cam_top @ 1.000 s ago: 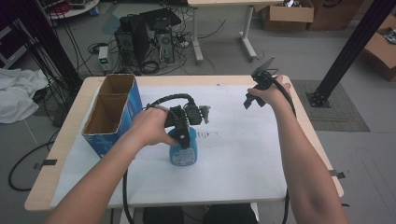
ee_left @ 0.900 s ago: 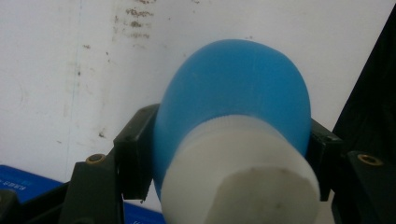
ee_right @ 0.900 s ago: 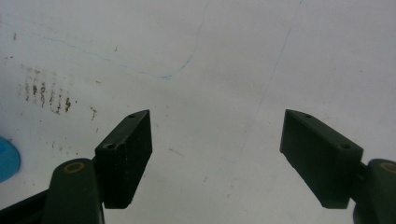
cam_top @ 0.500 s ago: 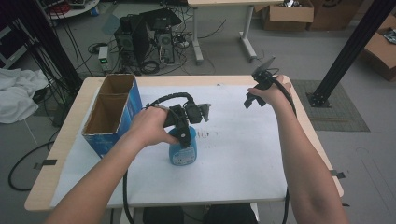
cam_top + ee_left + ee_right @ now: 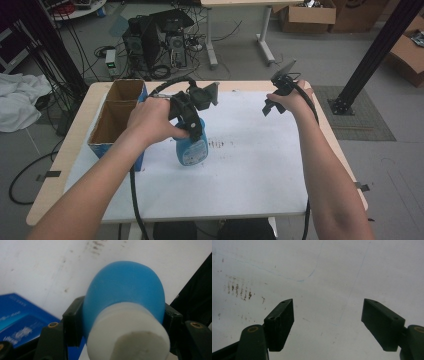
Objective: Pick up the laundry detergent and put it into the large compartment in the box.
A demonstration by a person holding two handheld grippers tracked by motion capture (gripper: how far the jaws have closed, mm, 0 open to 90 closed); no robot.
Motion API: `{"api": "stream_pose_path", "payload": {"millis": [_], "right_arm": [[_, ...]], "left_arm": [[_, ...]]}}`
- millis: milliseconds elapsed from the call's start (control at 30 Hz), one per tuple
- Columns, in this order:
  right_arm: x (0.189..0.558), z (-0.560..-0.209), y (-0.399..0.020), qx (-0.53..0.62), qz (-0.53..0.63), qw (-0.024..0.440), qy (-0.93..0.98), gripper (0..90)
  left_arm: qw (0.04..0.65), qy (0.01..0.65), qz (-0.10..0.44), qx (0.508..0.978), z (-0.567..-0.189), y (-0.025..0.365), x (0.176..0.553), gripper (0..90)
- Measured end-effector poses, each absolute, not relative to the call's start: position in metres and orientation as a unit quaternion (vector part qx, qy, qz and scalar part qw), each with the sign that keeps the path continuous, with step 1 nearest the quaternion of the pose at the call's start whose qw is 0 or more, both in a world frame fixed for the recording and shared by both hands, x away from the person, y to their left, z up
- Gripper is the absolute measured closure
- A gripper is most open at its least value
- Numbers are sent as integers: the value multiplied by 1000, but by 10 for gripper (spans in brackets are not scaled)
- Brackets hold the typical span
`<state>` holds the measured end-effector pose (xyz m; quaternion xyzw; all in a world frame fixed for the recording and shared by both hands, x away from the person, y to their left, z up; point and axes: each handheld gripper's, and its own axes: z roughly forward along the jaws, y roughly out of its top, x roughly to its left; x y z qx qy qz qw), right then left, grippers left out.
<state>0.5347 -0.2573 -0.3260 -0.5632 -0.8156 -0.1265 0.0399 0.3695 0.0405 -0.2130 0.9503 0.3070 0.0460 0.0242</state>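
Hanging bottle clamped in left hand-held gripper.

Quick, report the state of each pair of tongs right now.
Left tongs: shut on the blue plastic bottle with white cap.
Right tongs: open, holding nothing, above the white table sheet.

You've got two hand-held grippers: left hand-held gripper, right hand-held gripper. One blue bottle with one white cap. One blue cardboard box, two compartments in it. One counter, one white sheet covering it. One patch of brown specks on that sheet. Beyond the counter: one computer tower.
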Motion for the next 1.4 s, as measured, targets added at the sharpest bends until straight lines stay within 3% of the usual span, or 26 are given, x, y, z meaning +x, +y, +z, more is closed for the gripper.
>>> {"api": "stream_pose_path", "payload": {"millis": [333,700,1400], "right_arm": [[535,-321,-257,-564,-131,38,-814,264],[535,-318,-259,-563,-136,38,-814,264],[534,-315,-265,-567,-138,38,-811,264]], "left_arm": [[26,389,58,919,-155,65,380,369],[46,529,36,846,-108,115,396,369],[47,682,61,727,-78,210,403,370]]}}
